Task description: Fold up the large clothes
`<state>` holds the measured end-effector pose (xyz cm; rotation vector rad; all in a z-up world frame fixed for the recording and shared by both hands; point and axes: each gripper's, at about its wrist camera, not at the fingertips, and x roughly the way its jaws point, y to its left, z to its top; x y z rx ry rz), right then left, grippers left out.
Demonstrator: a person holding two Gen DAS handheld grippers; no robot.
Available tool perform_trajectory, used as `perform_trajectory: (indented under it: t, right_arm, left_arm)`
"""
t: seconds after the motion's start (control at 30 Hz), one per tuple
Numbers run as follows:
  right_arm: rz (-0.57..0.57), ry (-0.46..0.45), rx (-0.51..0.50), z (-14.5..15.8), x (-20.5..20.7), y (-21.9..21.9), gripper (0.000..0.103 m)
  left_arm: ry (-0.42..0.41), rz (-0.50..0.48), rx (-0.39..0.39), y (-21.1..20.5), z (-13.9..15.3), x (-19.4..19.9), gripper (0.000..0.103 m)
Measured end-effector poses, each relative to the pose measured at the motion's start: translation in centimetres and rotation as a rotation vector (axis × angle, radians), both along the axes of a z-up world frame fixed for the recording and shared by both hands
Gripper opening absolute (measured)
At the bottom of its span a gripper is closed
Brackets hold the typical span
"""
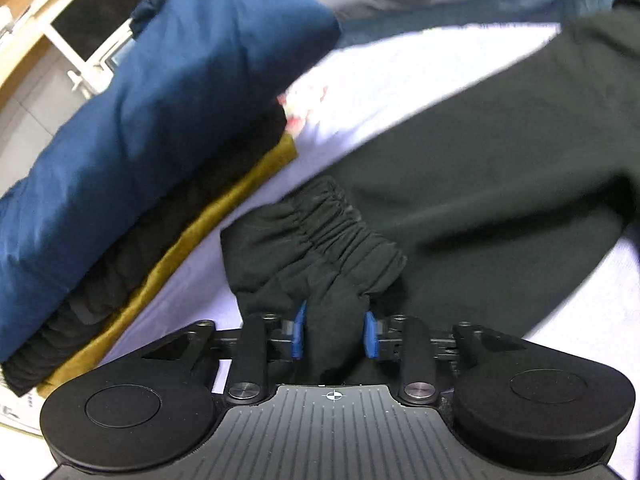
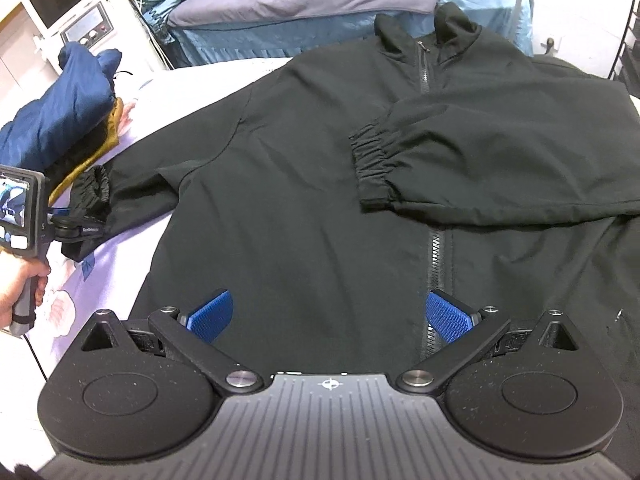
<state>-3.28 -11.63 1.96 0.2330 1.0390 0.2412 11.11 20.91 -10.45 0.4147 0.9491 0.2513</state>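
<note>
A black zip-up jacket [image 2: 304,184] lies front up on a lavender flowered bed sheet [image 2: 120,256]. Its one sleeve is folded across the chest, and that sleeve's gathered cuff [image 2: 370,160] rests near the zip [image 2: 436,268]. The other sleeve stretches out to the left. My left gripper [image 1: 334,330] is shut on that sleeve's elastic cuff [image 1: 320,236], with the black cloth bunched between the blue pads [image 1: 298,326]. A hand [image 2: 20,292] holds this gripper at the left edge of the right wrist view. My right gripper [image 2: 329,316] hovers open over the jacket's lower front with nothing between its pads.
A stack of folded clothes, navy blue [image 1: 132,128] on black and mustard [image 1: 180,256] layers, sits just left of the held cuff. A second bed with a blue cover [image 2: 280,28] and more garments stands behind. White cabinets [image 2: 60,4] are at the far left.
</note>
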Motion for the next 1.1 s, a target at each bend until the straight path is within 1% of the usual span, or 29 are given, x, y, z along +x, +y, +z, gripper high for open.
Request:
perform_trajectory:
  t: [0.03, 0.07, 0.13, 0.17, 0.27, 0.33, 0.37, 0.4, 0.43, 0.5, 0.57, 0.63, 0.67, 0.7, 0.73, 0.77, 0.83, 0.87, 0.93, 1.0, 1.03, 1.1]
  right_arm:
    - [-0.001, -0.002, 0.002, 0.0, -0.1, -0.1, 0.102]
    - [-0.005, -0.003, 0.004, 0.0, -0.1, -0.2, 0.102]
    - [-0.010, -0.005, 0.006, -0.1, -0.1, -0.4, 0.102]
    - [-0.013, -0.006, 0.007, -0.1, -0.1, -0.4, 0.102]
    - [-0.025, -0.012, 0.013, -0.2, -0.1, -0.8, 0.102]
    - [-0.034, -0.015, 0.013, -0.2, 0.0, -1.1, 0.102]
    - [-0.038, -0.017, 0.013, -0.3, 0.1, -1.3, 0.102]
    - [-0.043, -0.020, 0.012, -0.2, 0.1, -1.5, 0.102]
    - [-0.050, -0.025, 0.011, -0.2, 0.2, -1.7, 0.102]
    - [-0.066, -0.037, 0.005, 0.0, 0.2, -2.1, 0.102]
    - [-0.088, -0.043, 0.001, 0.0, 0.2, -2.9, 0.102]
    - [-0.114, -0.042, -0.004, -0.2, 0.2, -3.8, 0.102]
    - [-0.128, -0.040, -0.007, -0.2, 0.1, -4.3, 0.102]
    - [-0.139, -0.039, -0.009, -0.3, 0.0, -4.7, 0.102]
    - [-0.153, -0.037, -0.012, -0.5, 0.0, -5.2, 0.102]
    - [-0.165, -0.034, -0.014, -0.6, -0.1, -5.6, 0.102]
    - [-0.180, -0.026, -0.007, -0.8, 0.0, -6.3, 0.102]
    - [-0.185, -0.027, -0.001, -0.8, 0.1, -6.5, 0.102]
    - [-0.185, -0.034, 0.018, -0.9, 0.7, -6.7, 0.102]
    - [-0.176, -0.043, 0.052, -0.9, 1.5, -6.5, 0.102]
    - [-0.168, -0.045, 0.076, -1.0, 2.0, -6.3, 0.102]
    - [-0.151, -0.058, 0.128, -1.1, 3.3, -5.8, 0.102]
  left_arm:
    - [-0.020, 0.006, -0.017, -0.1, 0.8, -0.2, 0.064]
    - [-0.051, 0.016, -0.041, -0.6, 1.7, -0.1, 0.057]
    - [-0.121, 0.024, -0.119, -1.3, 4.2, -0.2, 0.055]
    - [-0.167, 0.013, -0.175, -2.1, 5.9, -0.4, 0.055]
    - [-0.281, -0.084, -0.303, -6.0, 10.5, -0.3, 0.054]
    - [-0.341, -0.142, -0.392, -8.9, 12.9, -0.1, 0.054]
    - [-0.361, -0.174, -0.454, -10.6, 13.8, -0.1, 0.054]
    - [-0.365, -0.204, -0.506, -12.1, 14.3, 0.0, 0.054]
    - [-0.357, -0.233, -0.543, -13.9, 14.4, 0.1, 0.054]
    - [-0.321, -0.293, -0.554, -17.3, 13.5, 0.2, 0.055]
    - [-0.233, -0.341, -0.569, -20.3, 11.2, 0.4, 0.058]
    - [-0.162, -0.370, -0.603, -22.3, 8.8, 0.2, 0.067]
    - [-0.120, -0.389, -0.613, -23.6, 7.6, -0.2, 0.083]
    - [-0.079, -0.400, -0.608, -24.1, 6.4, -0.1, 0.097]
    - [-0.033, -0.406, -0.595, -24.8, 5.3, -0.2, 0.098]
    - [-0.009, -0.408, -0.591, -24.9, 4.4, -0.6, 0.103]
    - [0.030, -0.408, -0.582, -24.5, 3.0, -0.7, 0.103]
    - [0.045, -0.400, -0.574, -24.4, 2.8, -1.1, 0.103]
    - [0.060, -0.398, -0.579, -23.3, 2.8, -2.2, 0.103]
    - [0.057, -0.382, -0.592, -21.5, 3.3, -3.3, 0.103]
    - [0.050, -0.368, -0.593, -20.6, 3.3, -3.6, 0.103]
    - [0.040, -0.321, -0.590, -18.8, 3.8, -5.4, 0.103]
